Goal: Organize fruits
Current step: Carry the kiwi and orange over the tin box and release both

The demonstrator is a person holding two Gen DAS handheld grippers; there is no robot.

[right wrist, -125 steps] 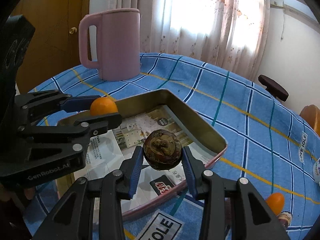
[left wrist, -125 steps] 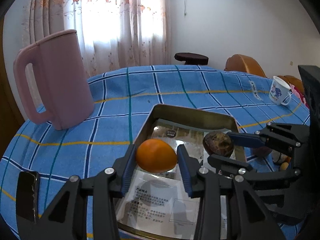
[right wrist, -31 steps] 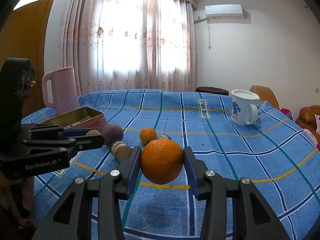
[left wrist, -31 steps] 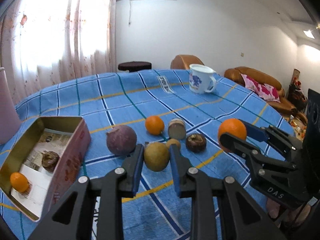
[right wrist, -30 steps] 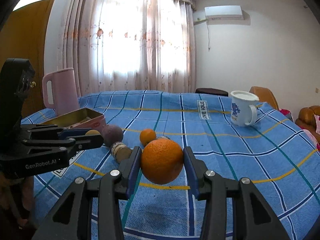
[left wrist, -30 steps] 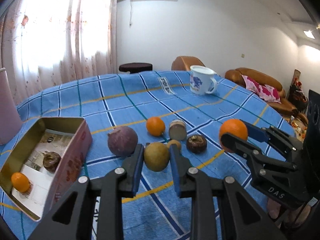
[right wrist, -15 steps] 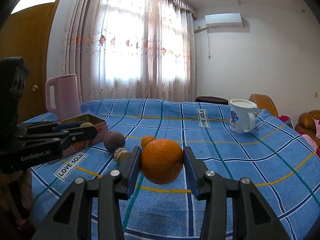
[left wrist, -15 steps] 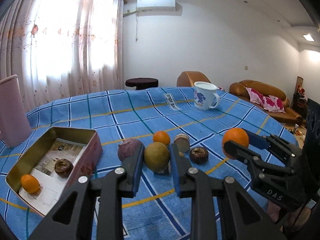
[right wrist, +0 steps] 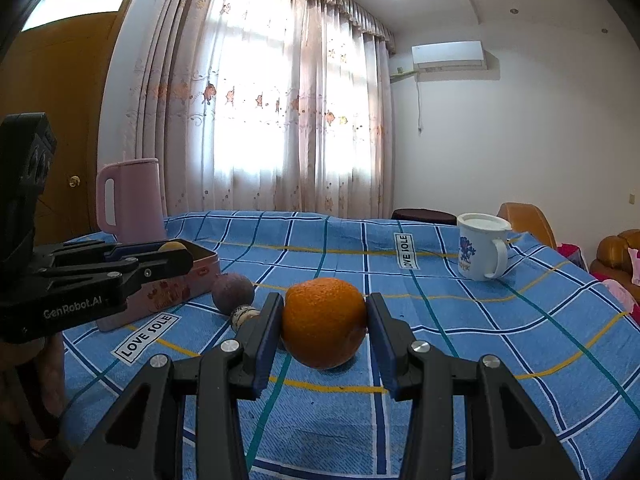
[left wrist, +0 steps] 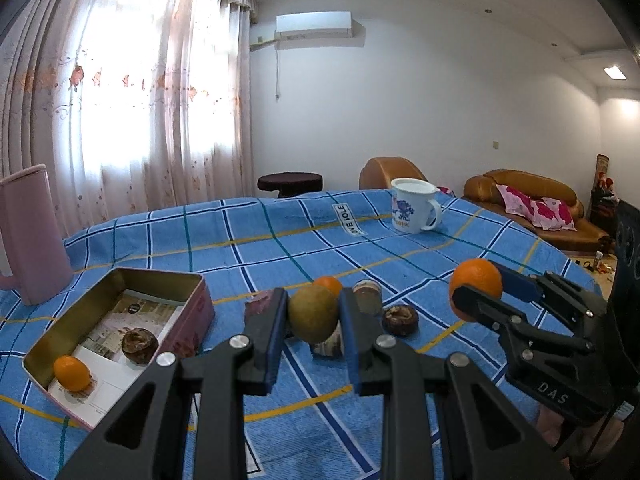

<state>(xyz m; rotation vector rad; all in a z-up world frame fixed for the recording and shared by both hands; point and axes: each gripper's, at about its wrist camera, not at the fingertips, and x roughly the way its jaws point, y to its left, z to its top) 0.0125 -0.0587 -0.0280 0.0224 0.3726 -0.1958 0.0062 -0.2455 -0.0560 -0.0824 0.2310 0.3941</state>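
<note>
My left gripper (left wrist: 312, 306) is shut on a round yellow-brown fruit (left wrist: 313, 314), held above the blue checked tablecloth (left wrist: 280, 240). My right gripper (right wrist: 325, 312) is shut on a large orange (right wrist: 323, 322), also off the cloth. In the left wrist view, an open pink tin (left wrist: 160, 276) at the left holds a small orange (left wrist: 72, 372) and a dark brown fruit (left wrist: 139, 340). Loose on the cloth lie a purple fruit (right wrist: 233, 286), a small orange (left wrist: 329, 281), a dark round fruit (left wrist: 400, 320) and a cut brown one (left wrist: 368, 292).
A pink jug (right wrist: 132, 200) stands behind the tin at the far left. A white mug (right wrist: 482, 252) with a blue print sits at the far right of the table. Brown sofas (left wrist: 528, 204) and a dark stool (left wrist: 290, 182) stand beyond the table.
Both grippers have tipped upward with their fruits still held, so more of the room shows. The yellow-brown fruit now hangs clear of the fruits on the cloth.
</note>
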